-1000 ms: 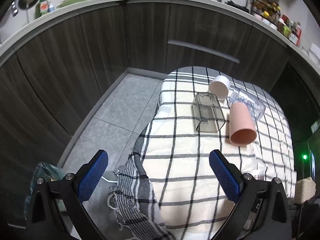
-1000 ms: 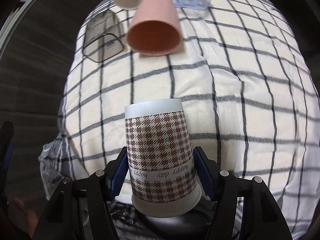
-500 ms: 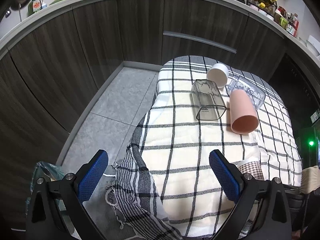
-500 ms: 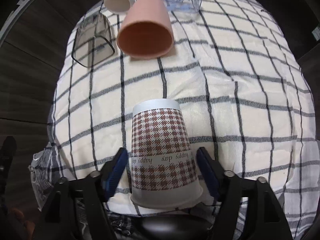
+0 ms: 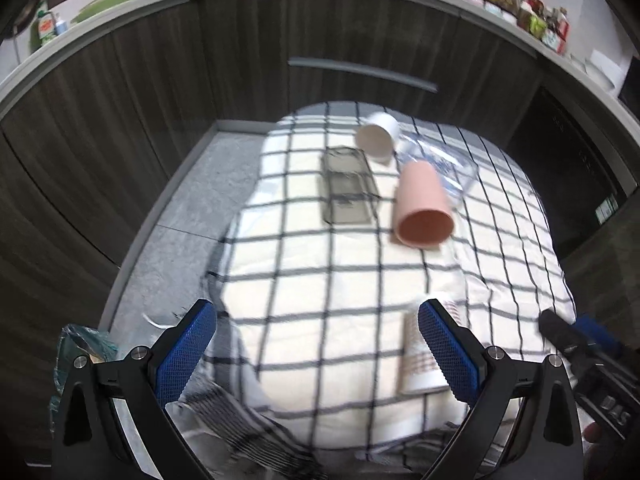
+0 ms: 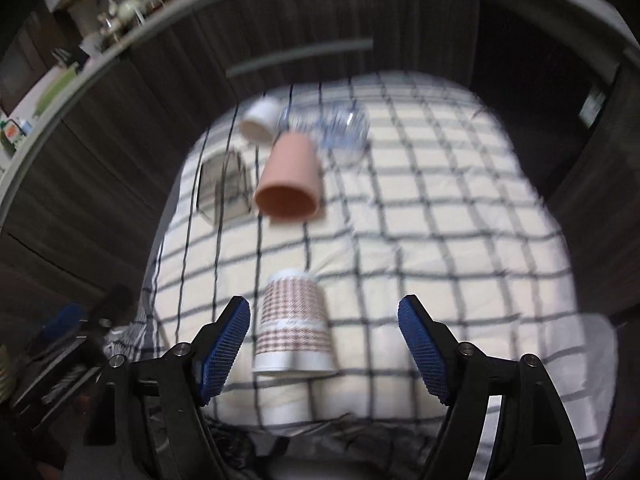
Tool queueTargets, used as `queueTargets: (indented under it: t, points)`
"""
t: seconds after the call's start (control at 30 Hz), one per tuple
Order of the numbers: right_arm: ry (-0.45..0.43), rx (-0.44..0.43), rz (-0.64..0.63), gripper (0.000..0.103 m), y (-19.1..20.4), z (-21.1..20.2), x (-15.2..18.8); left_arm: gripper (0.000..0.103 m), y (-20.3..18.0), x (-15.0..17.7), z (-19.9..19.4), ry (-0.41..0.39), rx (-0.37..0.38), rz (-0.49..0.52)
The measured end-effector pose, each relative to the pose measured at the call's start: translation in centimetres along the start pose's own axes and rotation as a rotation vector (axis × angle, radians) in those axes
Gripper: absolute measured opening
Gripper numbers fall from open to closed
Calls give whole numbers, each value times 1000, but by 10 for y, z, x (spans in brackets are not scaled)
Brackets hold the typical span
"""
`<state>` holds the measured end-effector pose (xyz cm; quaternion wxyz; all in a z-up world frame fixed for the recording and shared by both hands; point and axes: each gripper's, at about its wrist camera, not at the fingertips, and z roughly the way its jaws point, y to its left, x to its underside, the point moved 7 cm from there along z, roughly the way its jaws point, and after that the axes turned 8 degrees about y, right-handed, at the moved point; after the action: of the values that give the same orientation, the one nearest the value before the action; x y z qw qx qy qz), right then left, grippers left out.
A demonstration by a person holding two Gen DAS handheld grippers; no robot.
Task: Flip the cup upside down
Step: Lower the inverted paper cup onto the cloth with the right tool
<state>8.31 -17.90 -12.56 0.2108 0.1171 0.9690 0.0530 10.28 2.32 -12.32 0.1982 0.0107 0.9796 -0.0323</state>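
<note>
A houndstooth paper cup (image 6: 294,322) stands upside down, rim on the checked cloth (image 6: 440,240), near the table's front edge. My right gripper (image 6: 324,344) is open, its blue pads apart from the cup, which sits nearer the left pad. In the left wrist view the cup (image 5: 420,356) is partly hidden behind my right finger pad. My left gripper (image 5: 316,352) is open and empty above the cloth's front left part. The right gripper also shows at the left wrist view's right edge (image 5: 580,340).
A pink cup (image 6: 290,180) lies on its side at the back, with a white cup (image 6: 260,120), a clear measuring jug (image 6: 332,128) and a smoky square container (image 6: 224,184) lying around it. Dark cabinets (image 5: 160,80) stand behind the table. Floor tiles (image 5: 180,208) lie to the left.
My right gripper opened and let go of the houndstooth cup, then drew back from it; the cup now stands upside down on the cloth. My left gripper shifted right, nearer the table.
</note>
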Motion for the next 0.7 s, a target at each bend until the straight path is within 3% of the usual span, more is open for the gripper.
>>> queueTargets:
  t: [0.3, 0.7]
  points:
    - [-183, 32, 31, 78, -45, -33, -12, 103, -57, 6, 26, 142, 20, 62]
    - [-202, -37, 60, 78, -74, -21, -31, 101, -93, 9, 79, 407, 38, 62]
